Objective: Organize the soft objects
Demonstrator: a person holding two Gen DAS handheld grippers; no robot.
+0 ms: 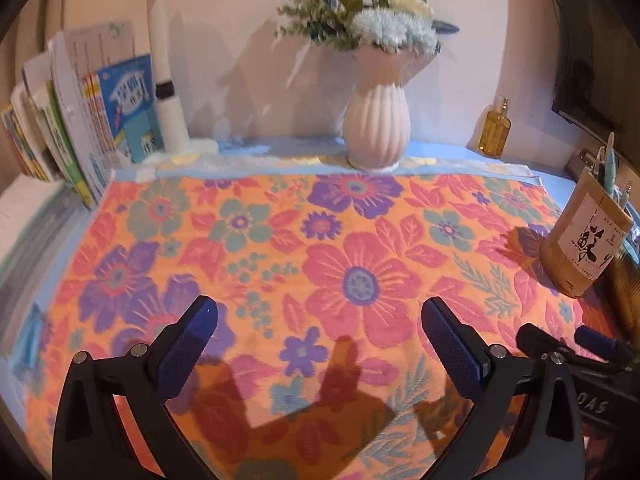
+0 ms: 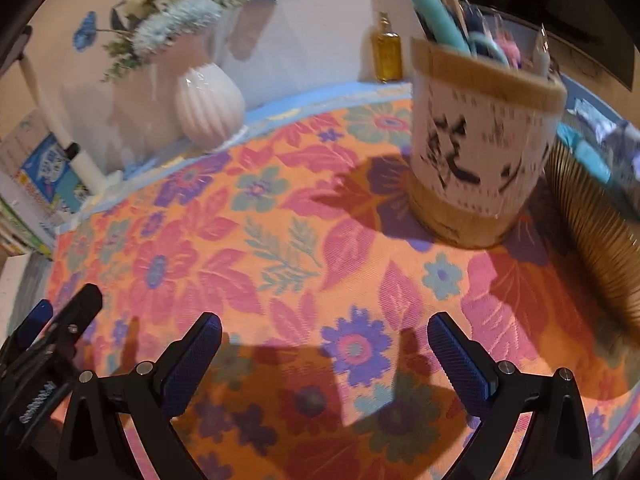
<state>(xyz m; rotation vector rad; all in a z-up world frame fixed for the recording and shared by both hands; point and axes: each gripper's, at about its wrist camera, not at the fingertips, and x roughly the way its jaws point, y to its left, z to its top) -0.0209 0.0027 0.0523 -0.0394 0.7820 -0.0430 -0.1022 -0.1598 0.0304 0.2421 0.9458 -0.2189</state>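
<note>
The left hand-held gripper (image 1: 320, 320) hovers with jaws spread wide, gripping nothing; the right hand-held gripper (image 2: 324, 340) (just beside it) is likewise spread and unloaded.

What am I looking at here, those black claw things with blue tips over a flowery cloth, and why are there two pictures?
There is no robot: a person holds a two-finger gripper in each hand, and each carries a wide-angle camera looking along its fingers. One picture comes from the left gripper, the other from the right gripper. Both are open and hold nothing. Below them lies a floral towel, spread flat. Behind it stand a vase of flowers, an amber bottle, some books and a wooden pen holder.
</note>
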